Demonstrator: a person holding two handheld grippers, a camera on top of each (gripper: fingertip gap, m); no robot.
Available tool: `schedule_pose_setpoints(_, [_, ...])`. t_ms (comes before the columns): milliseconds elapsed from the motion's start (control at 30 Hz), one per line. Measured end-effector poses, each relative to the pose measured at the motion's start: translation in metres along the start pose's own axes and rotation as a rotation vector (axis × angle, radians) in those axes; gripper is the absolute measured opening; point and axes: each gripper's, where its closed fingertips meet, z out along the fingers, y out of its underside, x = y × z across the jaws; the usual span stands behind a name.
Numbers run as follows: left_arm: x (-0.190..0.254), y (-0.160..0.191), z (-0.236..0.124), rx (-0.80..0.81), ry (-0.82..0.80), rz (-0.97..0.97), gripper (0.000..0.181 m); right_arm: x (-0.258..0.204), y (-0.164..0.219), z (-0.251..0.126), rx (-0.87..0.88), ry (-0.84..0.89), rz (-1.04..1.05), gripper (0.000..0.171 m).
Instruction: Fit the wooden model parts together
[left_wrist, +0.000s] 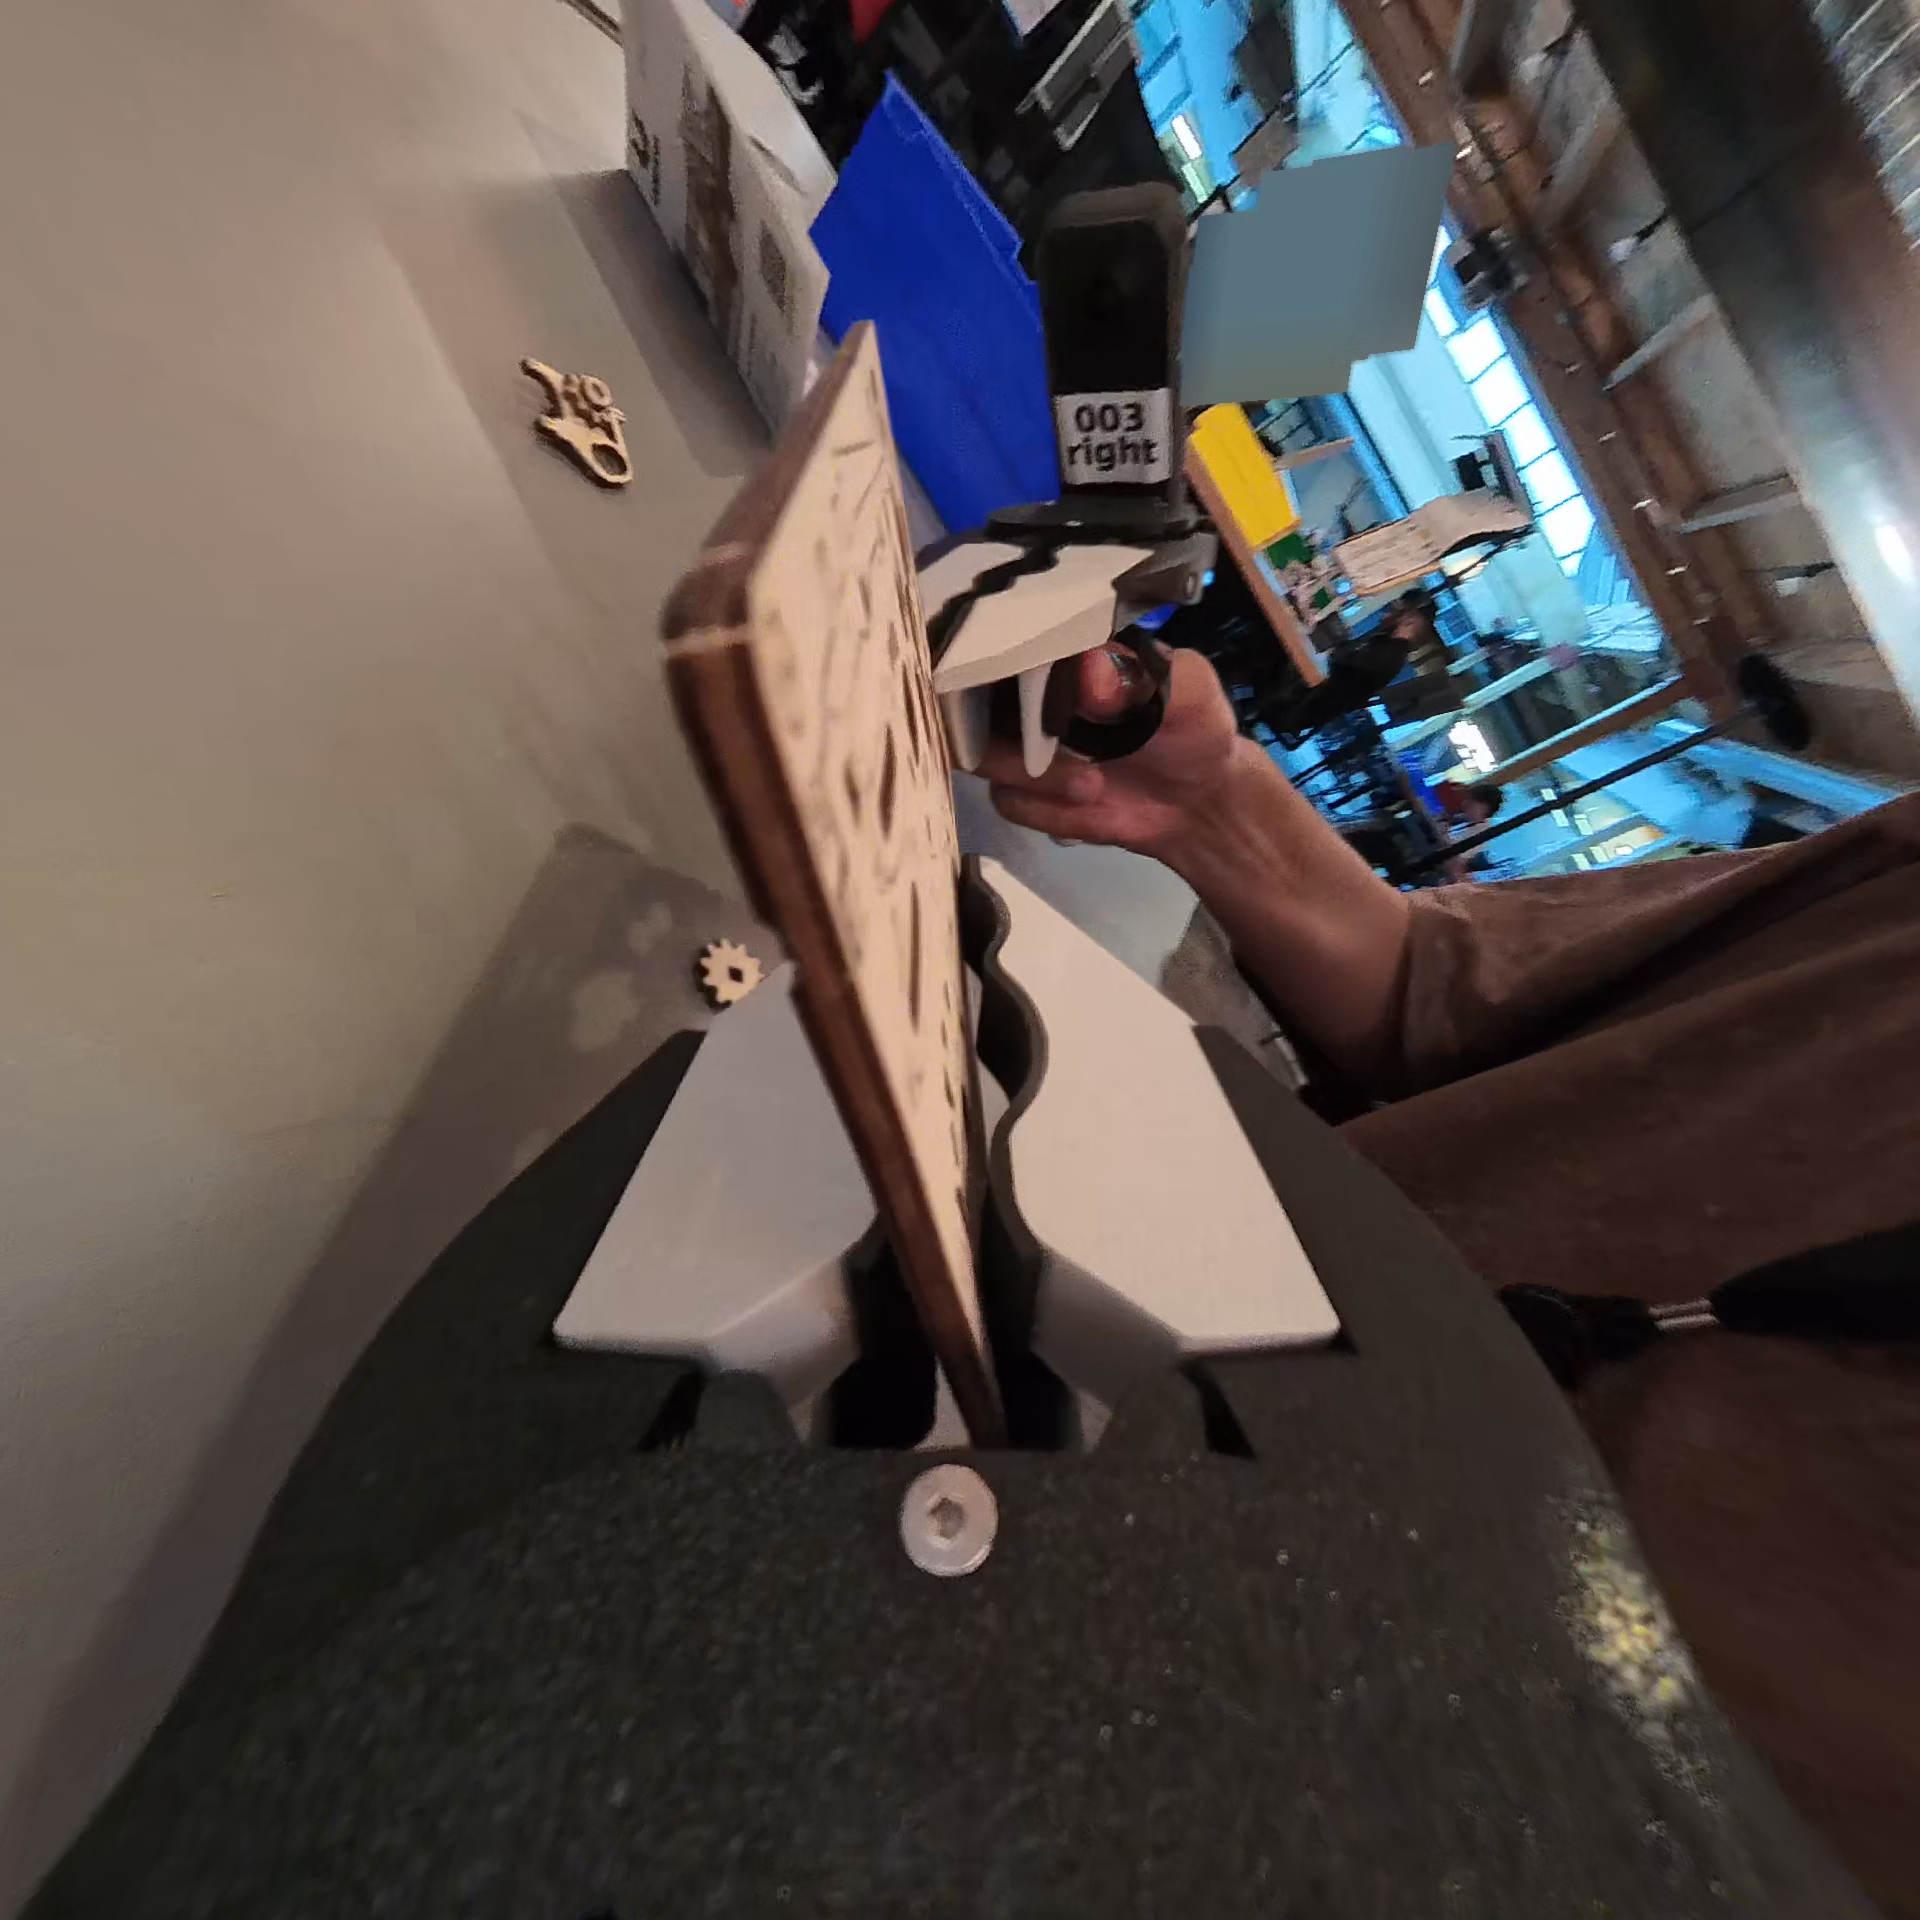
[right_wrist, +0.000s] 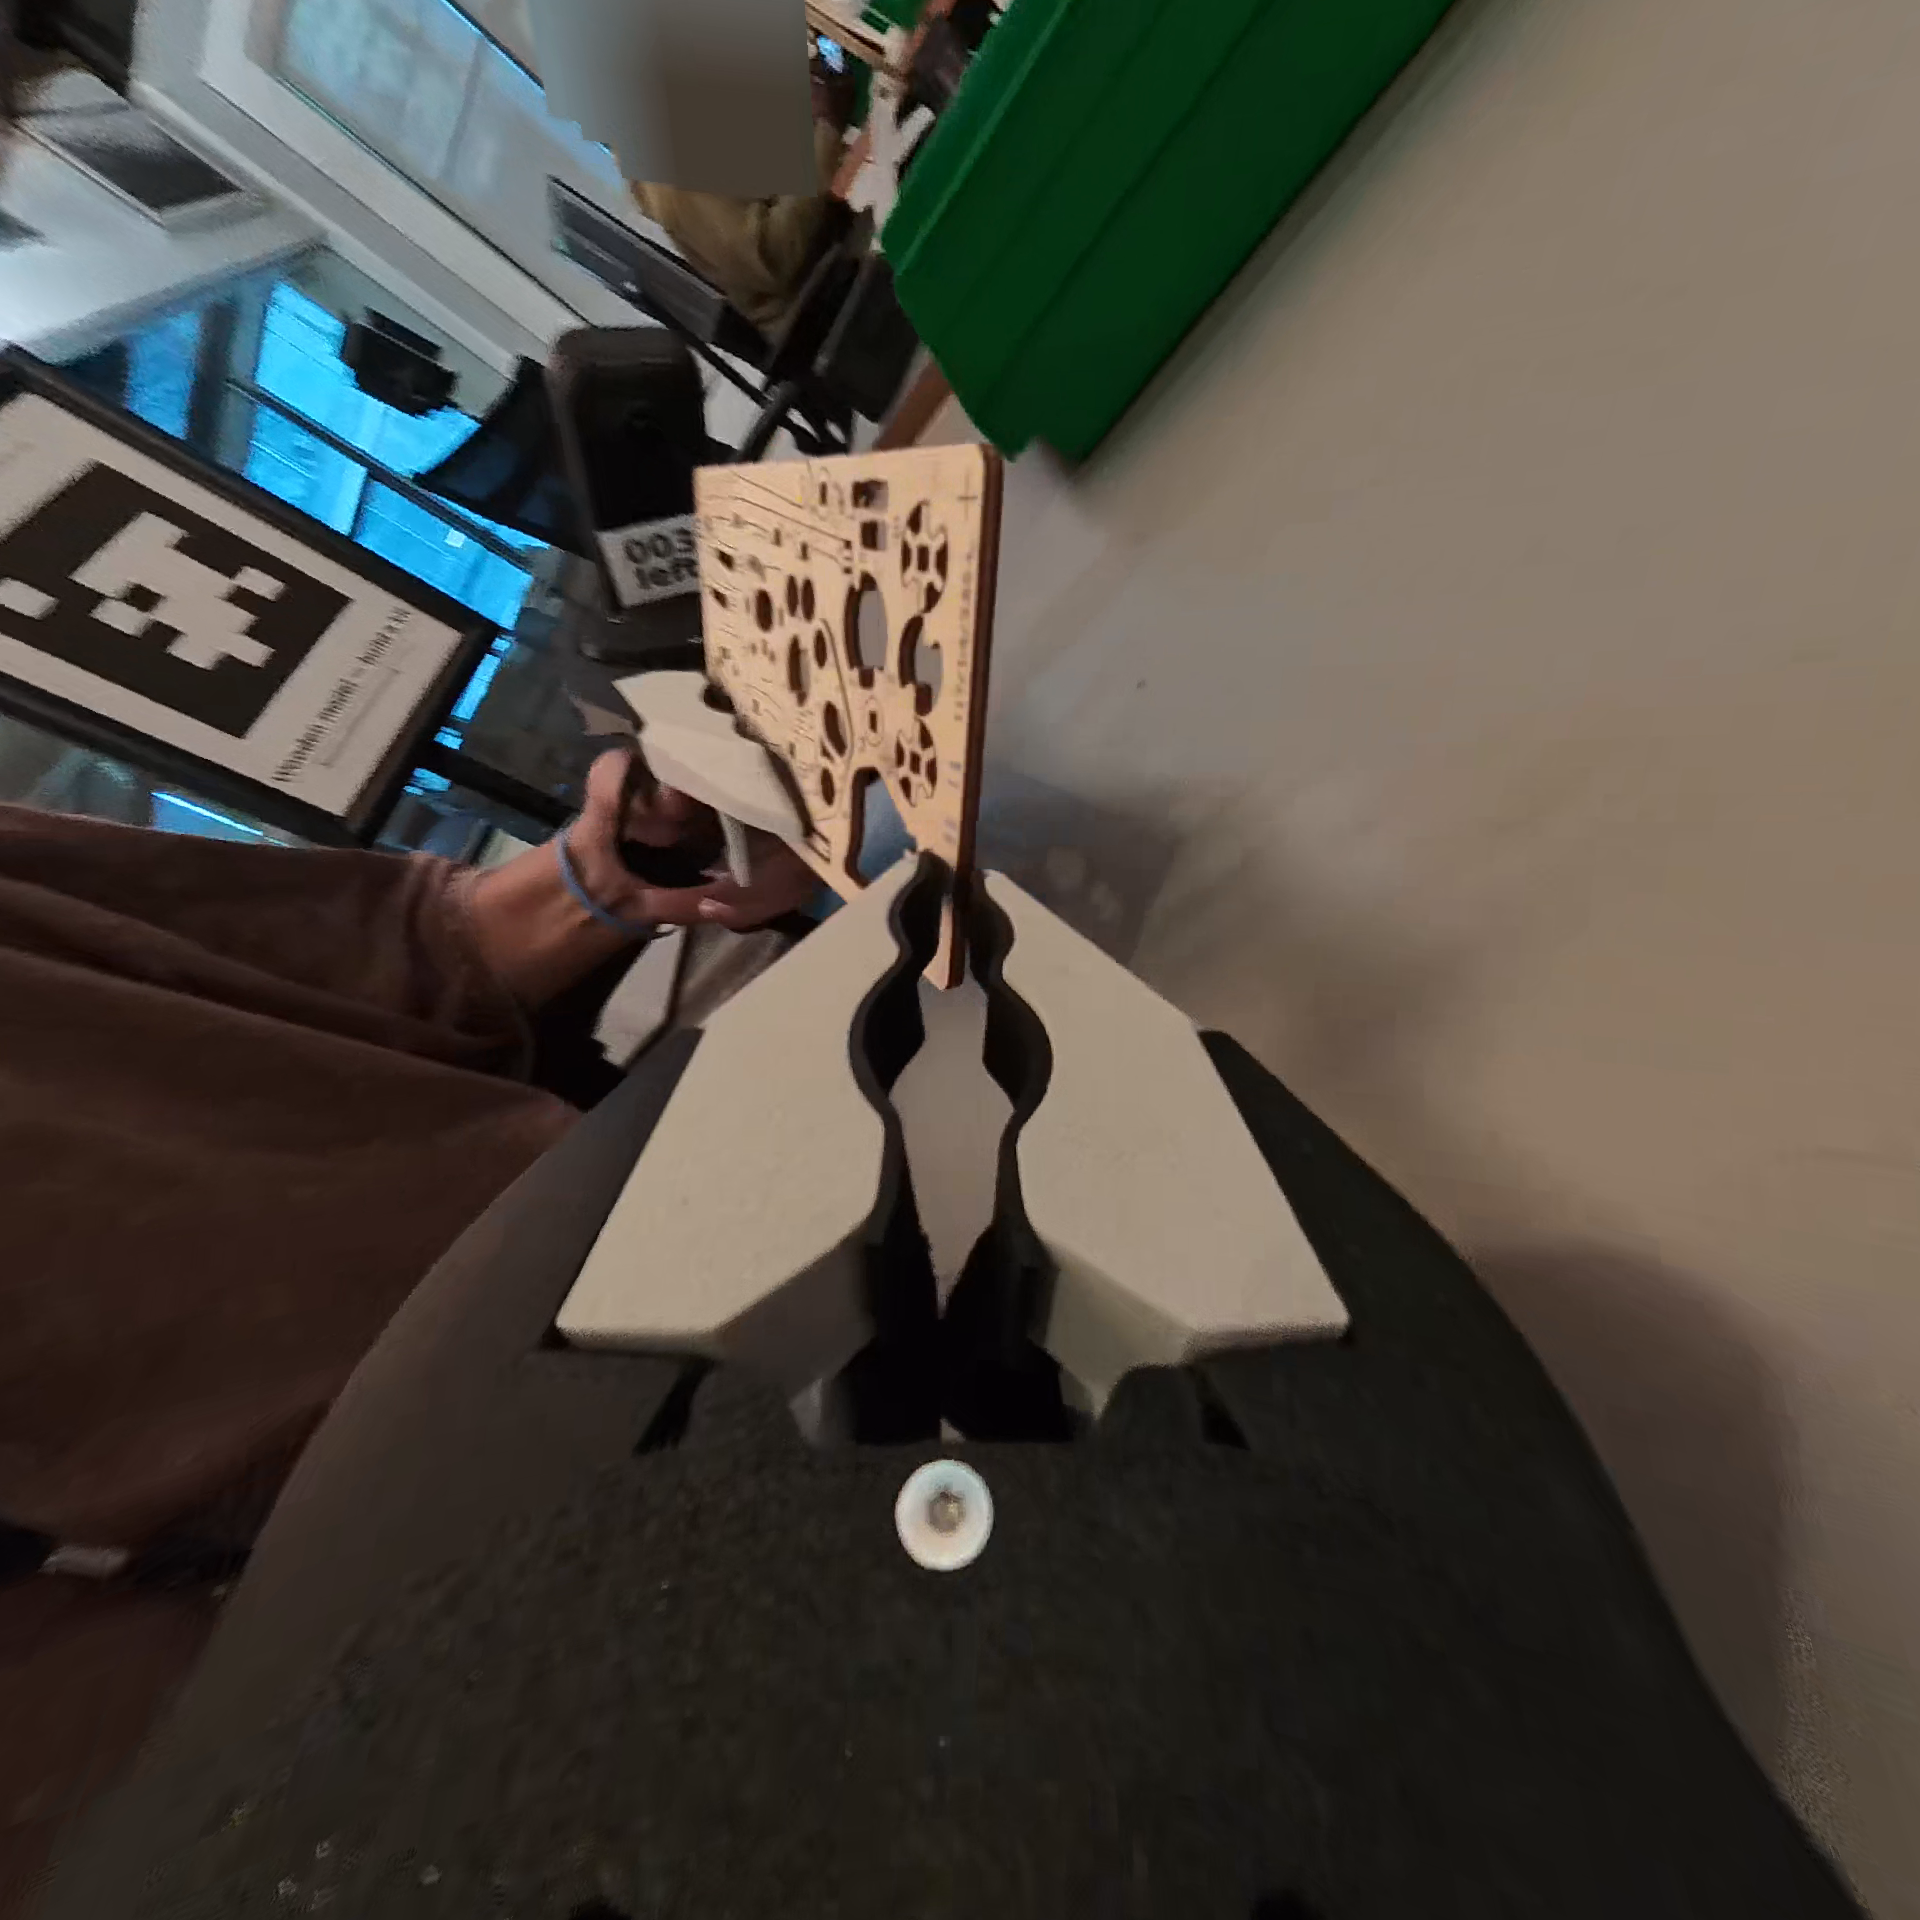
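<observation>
A thin laser-cut wooden sheet (left_wrist: 842, 790) with several cut-out part shapes is held on edge above the grey table (left_wrist: 260, 831). My left gripper (left_wrist: 883, 935) is shut on it, with the sheet running deep between the fingers. In the right wrist view the sheet (right_wrist: 883, 644) stands upright, and my right gripper (right_wrist: 948, 883) is shut on its lower corner. The right gripper also shows in the left wrist view (left_wrist: 940, 634), at the sheet's far side. The left gripper shows in the right wrist view (right_wrist: 790, 800), clamped on the sheet's left edge.
A small wooden gear (left_wrist: 727, 971) and a partly built wooden piece (left_wrist: 582, 421) lie on the table. A printed box (left_wrist: 717, 208) and a blue bin (left_wrist: 935, 343) stand behind them. A green bin (right_wrist: 1091, 208) sits at the table's far side. A black-and-white marker board (right_wrist: 177, 603) stands to the left. Across from one pair of fingers to the other is roughly 7 cm. My right gripper's tips are some 15 cm from the partly built wooden piece (left_wrist: 582, 421).
</observation>
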Motion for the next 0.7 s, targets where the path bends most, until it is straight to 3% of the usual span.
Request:
schedule_pose_setpoints(133, [-0.003, 0.002, 0.000, -0.009, -0.012, 0.005, 0.002, 0.000, 0.002, 0.000, -0.022, 0.023, -0.036, 0.005])
schedule_pose_setpoints(300, [0.010, -0.007, -0.004, 0.034, 0.130, -0.076, 0.001, -0.027, -0.010, -0.008, 0.052, -0.222, 0.081, 0.005])
schedule_pose_setpoints(433, [0.018, -0.005, -0.006, 0.023, 0.186, -0.097, 0.003, -0.036, -0.005, -0.008, 0.024, -0.318, 0.142, 0.004])
schedule_pose_setpoints(700, [0.007, 0.003, -0.004, -0.007, 0.102, -0.097, 0.001, -0.013, 0.006, 0.001, -0.037, -0.087, -0.001, 0.006])
